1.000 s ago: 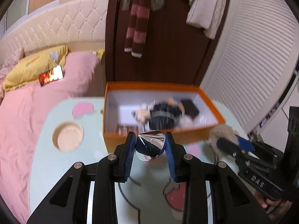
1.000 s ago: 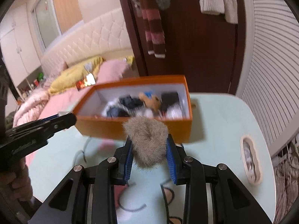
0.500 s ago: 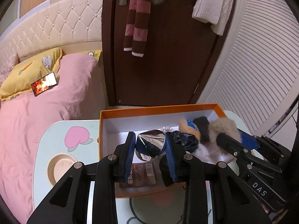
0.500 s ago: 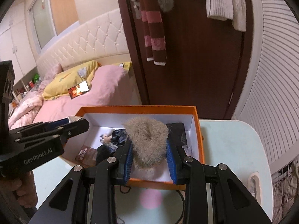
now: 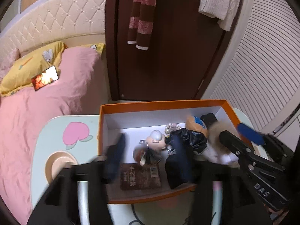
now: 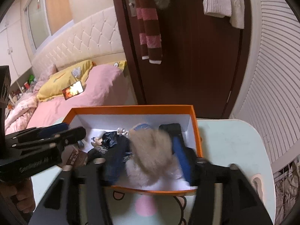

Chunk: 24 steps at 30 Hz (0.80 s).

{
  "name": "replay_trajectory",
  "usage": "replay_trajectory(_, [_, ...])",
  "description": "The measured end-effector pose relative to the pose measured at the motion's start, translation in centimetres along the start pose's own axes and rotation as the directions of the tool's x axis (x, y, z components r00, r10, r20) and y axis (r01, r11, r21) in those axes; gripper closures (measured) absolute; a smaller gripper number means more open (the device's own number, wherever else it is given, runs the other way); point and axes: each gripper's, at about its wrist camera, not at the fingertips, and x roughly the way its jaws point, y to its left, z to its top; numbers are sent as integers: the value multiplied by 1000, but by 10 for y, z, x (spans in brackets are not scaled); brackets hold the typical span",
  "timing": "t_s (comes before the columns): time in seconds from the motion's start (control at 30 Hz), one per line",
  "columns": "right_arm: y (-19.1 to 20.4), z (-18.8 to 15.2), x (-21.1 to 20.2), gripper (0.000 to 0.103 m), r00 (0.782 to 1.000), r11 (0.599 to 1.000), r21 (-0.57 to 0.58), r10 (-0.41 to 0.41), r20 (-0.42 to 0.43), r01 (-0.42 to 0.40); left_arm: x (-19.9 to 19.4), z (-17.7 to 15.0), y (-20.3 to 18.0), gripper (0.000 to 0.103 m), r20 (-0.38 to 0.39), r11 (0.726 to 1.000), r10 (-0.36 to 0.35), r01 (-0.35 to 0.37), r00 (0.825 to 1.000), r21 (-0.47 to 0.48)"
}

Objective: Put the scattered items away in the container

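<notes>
Table edge (image 6: pixel 232 140) nearest us shows bare pale green with cartoon prints, open room along its right side; orange box (image 5: pixel 159 105) sits across the middle, near wall just ahead of both tools, far wall close to the table's back edge by the brown door (image 5: pixel 168 56). Left gripper (image 5: pixel 148 159) hangs over the box's near-left part, jaws just sprung apart, blurred, nothing pressed between them; brown booklet (image 5: pixel 140 176) and doll (image 5: pixel 155 140) lie on the box floor below. Right gripper (image 6: pixel 148 159) over the near-right part, jaws also just opening; fur pompom (image 6: pixel 150 150) sits between them, loose, inside the box; pads no longer pinch it.
</notes>
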Motion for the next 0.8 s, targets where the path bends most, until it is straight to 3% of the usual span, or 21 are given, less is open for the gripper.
replay_trajectory(0.07, [-2, 0, -2, 26, 1000, 1000, 16, -21, 1, 21, -7, -2, -3, 30, 32, 1000, 1, -2, 1000, 26])
replay_trajectory(0.33, [-6, -3, -6, 25, 998, 998, 50, -41, -45, 43, -25, -7, -7, 30, 12, 999, -7, 7, 1000, 36])
replay_trajectory(0.8, [8, -18, -44, 25, 1000, 999, 18, -29, 11, 29, -64, -32, -9, 30, 56, 999, 6, -9, 998, 48])
